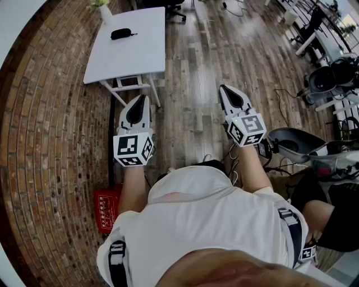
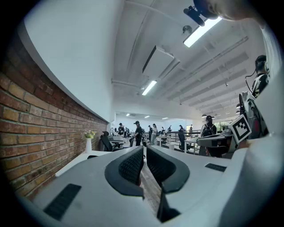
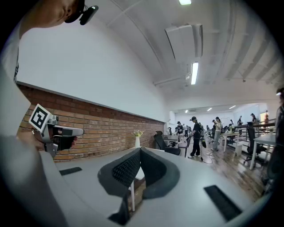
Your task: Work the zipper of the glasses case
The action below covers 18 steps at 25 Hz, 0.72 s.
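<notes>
Brick wall [image 1: 50,140], left. Wooden floor [image 1: 190,73], centre. White table [image 1: 140,53], far left, beside wall. Left gripper [image 1: 144,98] and right gripper [image 1: 223,88], near, level above floor, closed, empty. Black glasses case [image 1: 120,33], lying on table's far part, well apart from both grippers. White vase [image 1: 105,12], table's far edge.
</notes>
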Available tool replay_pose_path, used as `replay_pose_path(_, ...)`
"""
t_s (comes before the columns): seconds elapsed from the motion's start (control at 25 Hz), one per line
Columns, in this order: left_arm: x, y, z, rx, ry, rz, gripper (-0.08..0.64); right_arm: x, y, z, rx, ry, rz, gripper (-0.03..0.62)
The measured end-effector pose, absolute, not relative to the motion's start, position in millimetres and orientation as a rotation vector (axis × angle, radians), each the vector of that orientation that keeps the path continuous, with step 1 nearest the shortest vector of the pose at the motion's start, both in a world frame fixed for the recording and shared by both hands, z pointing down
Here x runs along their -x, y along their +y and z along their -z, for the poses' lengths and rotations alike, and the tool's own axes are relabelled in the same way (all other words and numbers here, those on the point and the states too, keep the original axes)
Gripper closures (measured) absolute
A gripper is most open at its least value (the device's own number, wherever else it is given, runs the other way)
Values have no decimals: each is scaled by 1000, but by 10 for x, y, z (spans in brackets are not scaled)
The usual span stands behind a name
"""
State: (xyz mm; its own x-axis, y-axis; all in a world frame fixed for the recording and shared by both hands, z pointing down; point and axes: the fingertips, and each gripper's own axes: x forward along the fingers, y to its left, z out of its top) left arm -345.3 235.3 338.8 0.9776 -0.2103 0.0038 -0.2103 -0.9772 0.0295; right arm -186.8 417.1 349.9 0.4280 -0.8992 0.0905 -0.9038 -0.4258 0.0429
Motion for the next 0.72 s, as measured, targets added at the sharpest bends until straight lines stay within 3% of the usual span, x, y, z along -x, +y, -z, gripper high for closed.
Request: replay_pose_path(0.72,3520,2287,-3486,-3077,-353,-24,529,1919,4029,-3550,-2544,-1654,-90,541)
